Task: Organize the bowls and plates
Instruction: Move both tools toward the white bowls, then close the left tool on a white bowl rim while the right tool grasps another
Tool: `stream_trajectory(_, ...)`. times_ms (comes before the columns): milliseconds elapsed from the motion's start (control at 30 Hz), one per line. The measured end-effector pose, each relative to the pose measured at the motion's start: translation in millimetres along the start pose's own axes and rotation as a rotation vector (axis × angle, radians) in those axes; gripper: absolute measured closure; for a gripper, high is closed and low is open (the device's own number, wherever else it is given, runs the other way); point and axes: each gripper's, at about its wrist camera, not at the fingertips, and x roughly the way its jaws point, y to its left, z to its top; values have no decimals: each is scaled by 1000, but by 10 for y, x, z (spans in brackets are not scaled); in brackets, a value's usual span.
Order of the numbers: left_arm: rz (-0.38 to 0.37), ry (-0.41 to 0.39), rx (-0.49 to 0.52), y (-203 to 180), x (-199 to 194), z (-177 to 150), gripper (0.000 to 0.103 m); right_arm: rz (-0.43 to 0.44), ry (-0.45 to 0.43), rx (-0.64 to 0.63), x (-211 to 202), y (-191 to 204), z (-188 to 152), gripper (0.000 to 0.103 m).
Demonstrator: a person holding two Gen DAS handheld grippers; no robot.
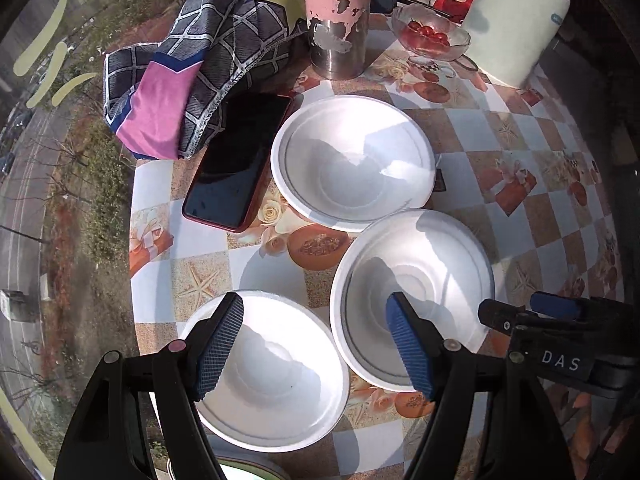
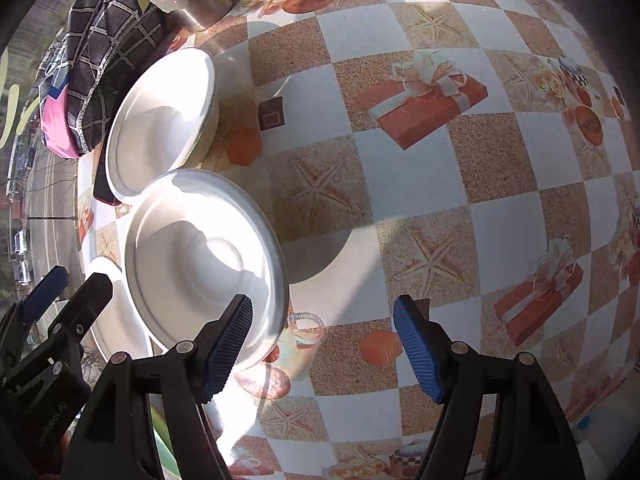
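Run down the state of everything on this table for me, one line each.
Far bowl: upright, empty.
Middle bowl: upright, empty.
Near bowl: upright, empty.
Phone: flat, screen dark.
Glass dish: holds red fruit.
Tumbler: upright, pink coating peeling.
Left tool: open, empty.
Right tool: open, empty.

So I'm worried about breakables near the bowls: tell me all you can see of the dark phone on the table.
The phone is a slim black slab with a glossy, unlit screen facing up, in a red case or rim visible along its edges. It lies flat on the patterned tablecloth, near the table's window-side edge. Its far end tucks under the checked cloth bundle. Its long side runs beside the far white bowl, whose rim appears to overlap it; contact is unclear. No tool is near it.
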Motion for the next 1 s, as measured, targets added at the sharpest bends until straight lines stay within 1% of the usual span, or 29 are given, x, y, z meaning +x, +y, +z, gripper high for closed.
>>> stream_trajectory(133,2,45,42,-96,246,162,26,21,15,-22,103,15,128,29)
stream_trajectory(167,5,63,52,-122,317,180,26,22,25,-27,170,68,157,30)
stream_trajectory(233,8,97,69,-143,432,205,26,10,39,-31,244,81,187,31)
stream_trajectory(300,-7,135,77,-145,531,214,26,38,57,-19,302,50,210,40)
stream_trajectory(333,-13,148,80,-151,568,220,26,49,67,-17,322,39,216,48)
stream_trajectory(367,-18,160,84,-165,603,224,31,60,78,-19,345,36,224,54)
stream_trajectory(400,-22,175,89,-180,635,226,41,57,78,-26,347,42,229,55)
stream_trajectory(433,-28,191,91,-196,666,226,46,58,76,-37,345,57,237,65)
stream_trajectory(467,-35,211,91,-216,702,222,55,78,82,-45,352,70,242,73)
stream_trajectory(500,-42,224,91,-235,728,217,66,105,97,-49,381,105,248,77)
stream_trajectory(533,-49,236,94,-264,752,207,70,121,105,-49,391,111,247,83)
stream_trajectory(567,-53,236,98,-295,755,196,70,124,113,-53,405,125,243,88)
stream_trajectory(667,-42,238,111,-373,741,154,70,122,116,-51,413,89,208,88)
stream_trajectory(733,-45,241,130,-450,725,99,70,126,127,-45,388,-20,151,88)
stream_trajectory(800,-44,241,155,-570,701,29,70,111,126,-55,363,-99,80,88)
stream_trajectory(1000,-58,244,241,-1021,614,-337,69,65,143,-56,305,-438,-295,86)
